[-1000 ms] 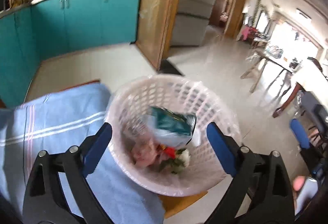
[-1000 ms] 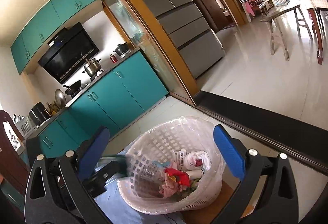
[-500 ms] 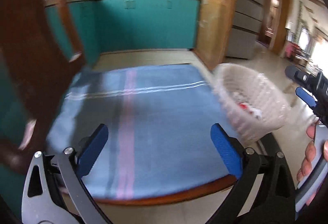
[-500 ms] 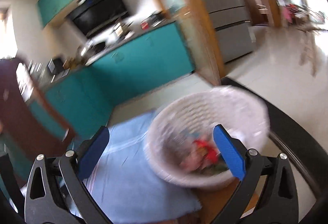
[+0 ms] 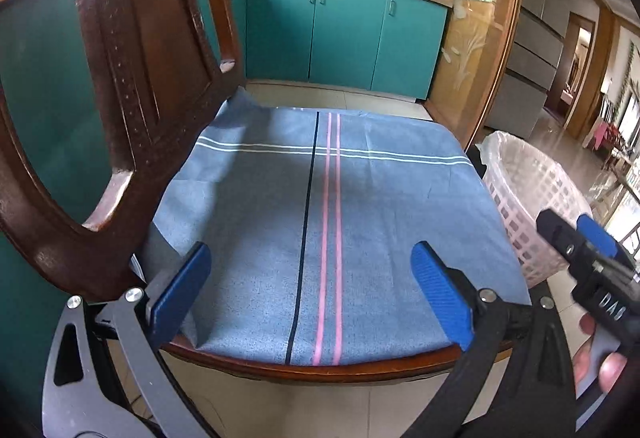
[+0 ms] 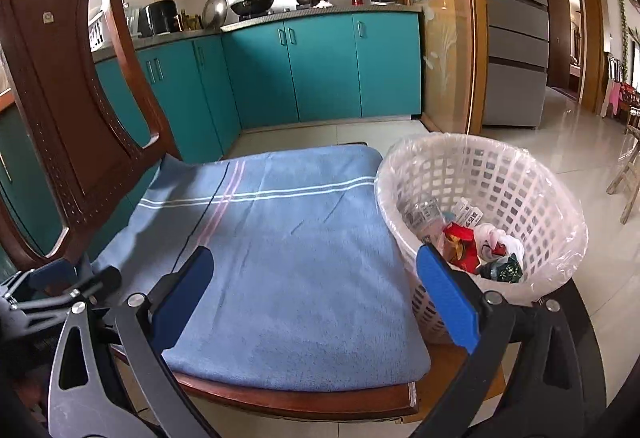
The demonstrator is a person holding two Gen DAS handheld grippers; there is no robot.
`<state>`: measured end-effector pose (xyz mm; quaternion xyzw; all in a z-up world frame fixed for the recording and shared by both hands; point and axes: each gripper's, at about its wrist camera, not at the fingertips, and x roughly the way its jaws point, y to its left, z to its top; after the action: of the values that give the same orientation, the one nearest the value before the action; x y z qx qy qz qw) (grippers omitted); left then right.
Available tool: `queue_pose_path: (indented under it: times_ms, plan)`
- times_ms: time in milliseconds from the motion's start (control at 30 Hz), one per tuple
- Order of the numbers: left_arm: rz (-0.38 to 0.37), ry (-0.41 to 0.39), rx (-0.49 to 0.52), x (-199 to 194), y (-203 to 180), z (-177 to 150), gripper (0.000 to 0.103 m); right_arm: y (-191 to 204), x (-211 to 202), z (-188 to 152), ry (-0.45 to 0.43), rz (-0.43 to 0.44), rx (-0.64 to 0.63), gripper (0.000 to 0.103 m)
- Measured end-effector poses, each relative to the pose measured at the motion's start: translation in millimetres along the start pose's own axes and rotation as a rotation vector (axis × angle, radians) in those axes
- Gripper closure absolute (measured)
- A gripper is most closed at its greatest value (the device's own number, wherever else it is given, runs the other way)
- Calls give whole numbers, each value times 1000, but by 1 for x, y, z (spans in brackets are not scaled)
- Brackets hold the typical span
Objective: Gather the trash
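Observation:
A white lattice basket (image 6: pixel 520 189) lined with clear plastic stands at the right edge of a chair seat covered by a blue striped cloth (image 6: pixel 296 238). It holds several pieces of trash (image 6: pixel 464 246): a red wrapper, white packets, a dark green wrapper. In the left wrist view the basket (image 5: pixel 532 197) shows at the right, its inside hidden. My left gripper (image 5: pixel 316 294) is open and empty above the front of the cloth (image 5: pixel 320 217). My right gripper (image 6: pixel 320 298) is open and empty over the cloth's front right, beside the basket.
The chair's dark wooden back (image 5: pixel 132 77) rises at the left, and it also shows in the right wrist view (image 6: pixel 72 93). Teal kitchen cabinets (image 6: pixel 320 69) stand behind. A grey fridge (image 6: pixel 516 37) and tiled floor (image 6: pixel 580 141) lie to the right.
Both grippers have pulled back from above the basket and swung left to face the cloth-covered seat. The basket now sits at the right of both views.

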<state>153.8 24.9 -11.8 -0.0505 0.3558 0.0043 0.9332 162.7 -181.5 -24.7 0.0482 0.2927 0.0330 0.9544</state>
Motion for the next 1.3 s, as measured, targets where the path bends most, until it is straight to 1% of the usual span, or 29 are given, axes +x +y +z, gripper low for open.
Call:
queue_pose_path:
  times_ms: [67,200,400,500,1033,1300]
  plan:
    - [-4,9,-11,1,3,1,3,2,2,-2,1,-6,-12,4]
    - [12,3,-5,-2,0,1,3,5,2,-4,1,-6,-23,4]
    - [1,14,-11,0,-2,2,3,7,1,-4,-5,1,-37,4]
    - [4,8,-9,-2,-3,1,3,8,1,-5,-4,0,-44,4]
    - [1,5,17,-2,-10,1,3,6,2,-5,-1,1,-42,4]
    - [3,2,14,-3,-10,1,3,6,2,-5,0,2,-42,4]
